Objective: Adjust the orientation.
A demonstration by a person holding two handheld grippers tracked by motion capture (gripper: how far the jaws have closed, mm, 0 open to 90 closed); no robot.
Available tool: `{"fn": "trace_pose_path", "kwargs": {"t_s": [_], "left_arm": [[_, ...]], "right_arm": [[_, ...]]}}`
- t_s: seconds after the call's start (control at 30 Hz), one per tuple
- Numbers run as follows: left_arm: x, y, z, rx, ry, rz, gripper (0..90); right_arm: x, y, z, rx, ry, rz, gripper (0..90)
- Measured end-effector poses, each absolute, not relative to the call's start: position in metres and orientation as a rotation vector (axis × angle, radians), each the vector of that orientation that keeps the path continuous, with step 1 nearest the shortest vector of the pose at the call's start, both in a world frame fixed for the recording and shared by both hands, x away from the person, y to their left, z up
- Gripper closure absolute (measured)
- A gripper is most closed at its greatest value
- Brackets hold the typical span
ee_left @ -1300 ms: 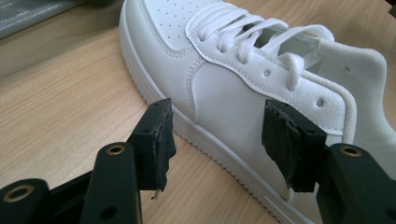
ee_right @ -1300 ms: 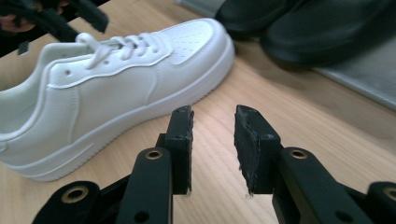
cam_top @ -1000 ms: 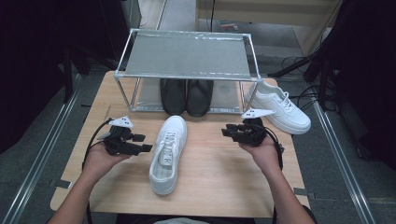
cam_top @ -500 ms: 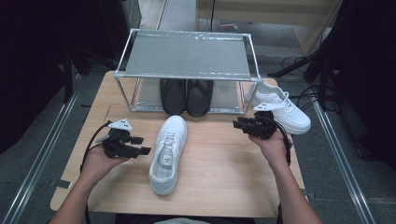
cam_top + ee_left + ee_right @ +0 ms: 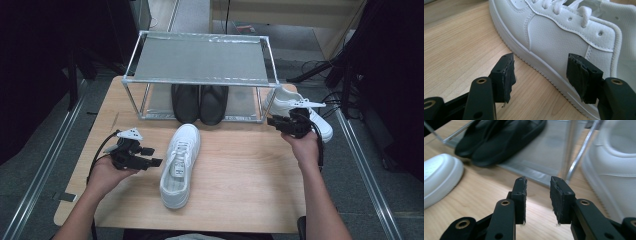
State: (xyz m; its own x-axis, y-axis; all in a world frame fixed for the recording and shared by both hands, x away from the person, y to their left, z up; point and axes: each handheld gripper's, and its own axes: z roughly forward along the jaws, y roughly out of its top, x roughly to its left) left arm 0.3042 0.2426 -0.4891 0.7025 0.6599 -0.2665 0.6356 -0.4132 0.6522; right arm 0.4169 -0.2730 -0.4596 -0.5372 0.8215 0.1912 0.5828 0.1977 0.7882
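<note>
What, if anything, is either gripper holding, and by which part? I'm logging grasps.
Nothing is held. The left gripper stands open beside the white leather sneaker; the right gripper is open over bare wood.

Left gripper (image 5: pixel 150 156) resting low just left of the white sneaker (image 5: pixel 179 165), jaws standing wide apart with nothing between, right gripper (image 5: pixel 274 120) hovering well right of that sneaker, jaws parted narrowly, gripping nothing, both forearms reaching forward
</note>
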Motion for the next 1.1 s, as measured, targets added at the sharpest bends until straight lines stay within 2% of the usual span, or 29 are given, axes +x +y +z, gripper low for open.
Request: {"fn": "trace_pose_path", "kwargs": {"t_s": [0.4,0.77,1.1], "left_arm": [[0.305,0.239,-0.491,2.171,0.971,0.045,39.7],[0.304,0.231,-0.494,2.213,0.951,0.038,39.7],[0.304,0.231,-0.494,2.21,0.949,0.034,39.7]], "right_arm": [[0.45,-0.31,-0.444,1.43,2.114,1.194,67.1],[0.484,-0.326,-0.434,1.47,2.095,1.072,64.5],[0.498,-0.338,-0.454,1.547,2.121,1.04,56.6]]}}
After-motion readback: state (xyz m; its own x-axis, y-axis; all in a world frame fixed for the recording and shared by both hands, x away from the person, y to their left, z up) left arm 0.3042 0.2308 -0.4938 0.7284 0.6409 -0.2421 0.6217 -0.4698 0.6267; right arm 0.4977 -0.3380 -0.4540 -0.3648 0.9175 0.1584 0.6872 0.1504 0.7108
